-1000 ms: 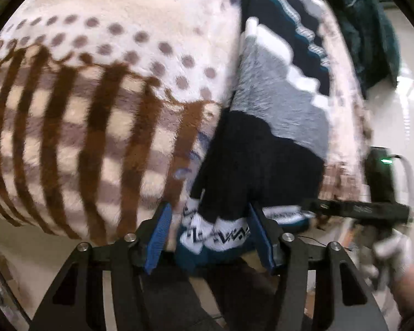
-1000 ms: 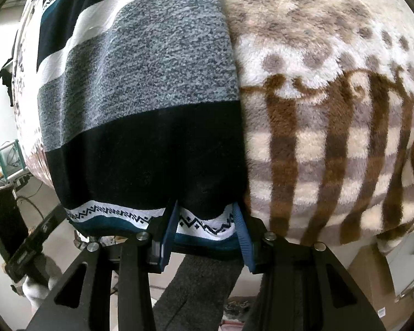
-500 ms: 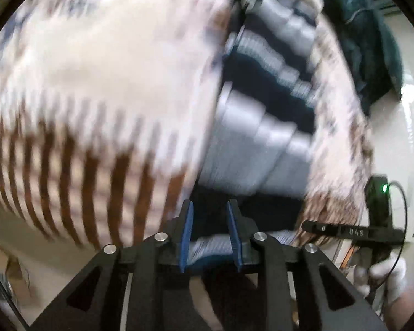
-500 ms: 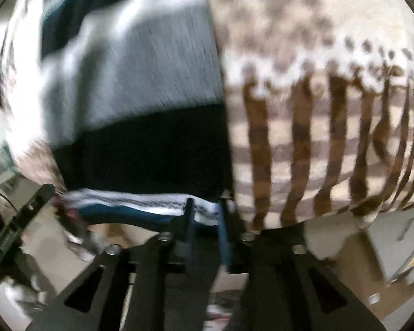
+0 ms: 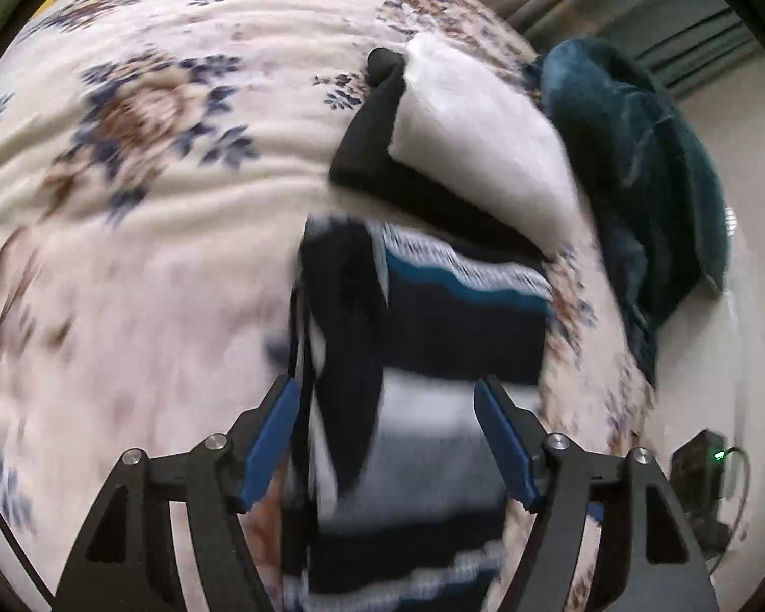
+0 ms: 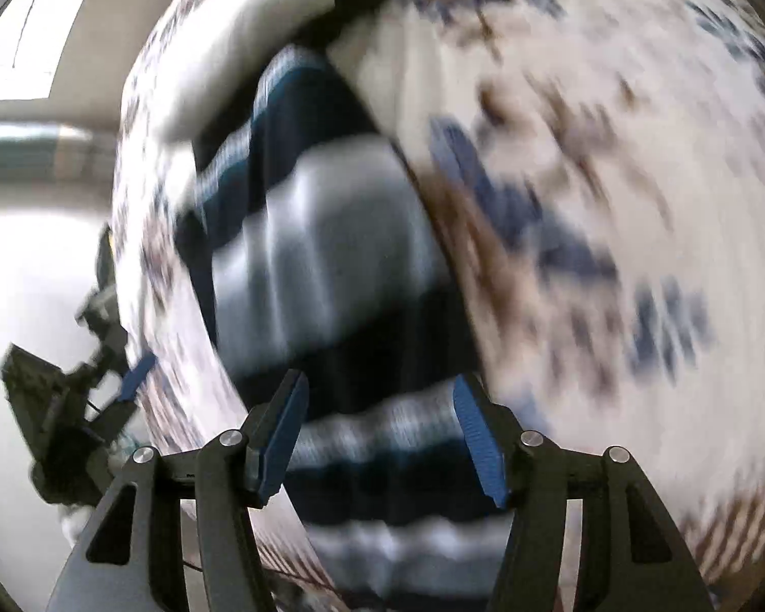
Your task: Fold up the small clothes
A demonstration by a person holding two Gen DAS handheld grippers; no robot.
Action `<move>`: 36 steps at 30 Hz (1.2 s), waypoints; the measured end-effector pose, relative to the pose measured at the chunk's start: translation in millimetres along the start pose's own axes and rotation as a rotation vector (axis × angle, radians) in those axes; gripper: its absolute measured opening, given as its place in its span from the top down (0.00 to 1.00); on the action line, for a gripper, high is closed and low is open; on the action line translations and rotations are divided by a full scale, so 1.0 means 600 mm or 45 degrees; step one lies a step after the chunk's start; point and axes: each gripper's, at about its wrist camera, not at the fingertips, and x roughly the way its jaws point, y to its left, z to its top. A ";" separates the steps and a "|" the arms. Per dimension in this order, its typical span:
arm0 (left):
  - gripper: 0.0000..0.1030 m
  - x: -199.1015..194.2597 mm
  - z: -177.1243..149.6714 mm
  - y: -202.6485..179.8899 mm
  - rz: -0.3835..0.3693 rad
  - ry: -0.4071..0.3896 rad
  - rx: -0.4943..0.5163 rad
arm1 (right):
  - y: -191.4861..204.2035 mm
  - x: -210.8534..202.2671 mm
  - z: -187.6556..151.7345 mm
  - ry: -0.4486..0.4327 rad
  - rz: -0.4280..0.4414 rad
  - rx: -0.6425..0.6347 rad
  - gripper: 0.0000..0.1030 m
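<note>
A striped knit garment [image 5: 433,357], navy, grey, white and teal, lies folded on a cream floral blanket [image 5: 153,178]. My left gripper [image 5: 385,438] is open above its near end, with the blue pads apart on either side of the cloth. The garment also shows, blurred, in the right wrist view [image 6: 326,265]. My right gripper [image 6: 380,431] is open over its near edge, holding nothing. The other gripper [image 6: 81,408] shows at the left edge of that view.
A folded black and white garment [image 5: 459,143] lies just beyond the striped one. A dark teal fluffy cloth [image 5: 637,178] lies heaped at the blanket's right edge. A black device with a green light [image 5: 704,479] sits on the floor at the right.
Both grippers shut on the striped garment's hem, carried it over onto itself, then opened and let go. The garment now lies folded shorter, and both views look further up the bed.
</note>
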 end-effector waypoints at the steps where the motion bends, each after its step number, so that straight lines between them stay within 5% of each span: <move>1: 0.33 0.022 0.015 0.000 0.014 0.005 0.000 | 0.005 0.009 0.044 -0.020 0.034 0.011 0.40; 5: 0.40 0.113 0.071 0.014 0.103 0.048 0.002 | 0.024 0.048 0.181 -0.068 0.045 0.021 0.40; 6: 0.53 0.125 0.080 0.018 0.101 0.050 0.000 | 0.025 0.058 0.204 -0.059 0.049 0.024 0.40; 7: 0.96 0.136 0.084 0.024 0.098 0.045 0.004 | 0.024 0.077 0.236 -0.039 0.058 0.033 0.40; 11: 0.94 0.129 0.086 0.039 0.068 -0.028 -0.005 | 0.014 0.149 0.310 0.078 0.125 0.073 0.44; 14: 0.94 0.116 0.089 0.069 0.068 -0.071 -0.081 | 0.021 0.185 0.324 0.125 0.176 0.070 0.97; 17: 0.94 0.122 0.088 0.106 0.049 -0.045 -0.168 | 0.029 0.182 0.326 0.040 0.104 0.056 0.97; 22: 0.90 0.118 0.094 0.098 0.030 0.018 -0.123 | 0.011 0.181 0.336 0.032 0.029 0.087 0.98; 24: 0.85 0.108 0.099 0.096 -0.024 0.047 -0.146 | 0.025 0.182 0.340 0.053 -0.011 0.057 0.97; 28: 0.53 0.091 0.110 0.086 -0.077 0.021 -0.132 | 0.044 0.150 0.353 0.052 0.079 0.056 0.92; 29: 0.51 0.093 0.113 0.082 -0.080 0.022 -0.120 | 0.050 0.141 0.358 0.021 0.110 0.047 0.74; 30: 0.51 0.101 0.117 0.078 -0.077 0.035 -0.103 | 0.053 0.134 0.360 0.004 0.118 0.039 0.48; 32: 0.54 0.119 0.123 0.068 -0.044 0.044 -0.059 | 0.069 0.135 0.367 -0.002 0.146 0.001 0.37; 33: 0.62 0.125 0.124 0.064 -0.020 0.030 -0.040 | 0.081 0.149 0.374 0.032 0.140 -0.028 0.38; 34: 0.89 0.132 0.128 0.062 -0.007 0.020 -0.026 | 0.092 0.161 0.375 0.055 0.135 -0.050 0.38; 35: 0.89 0.141 0.132 0.064 0.010 0.031 -0.031 | 0.109 0.179 0.383 0.064 0.135 -0.091 0.59; 36: 0.89 0.150 0.136 0.073 0.002 0.038 -0.064 | 0.125 0.195 0.387 0.061 0.101 -0.117 0.95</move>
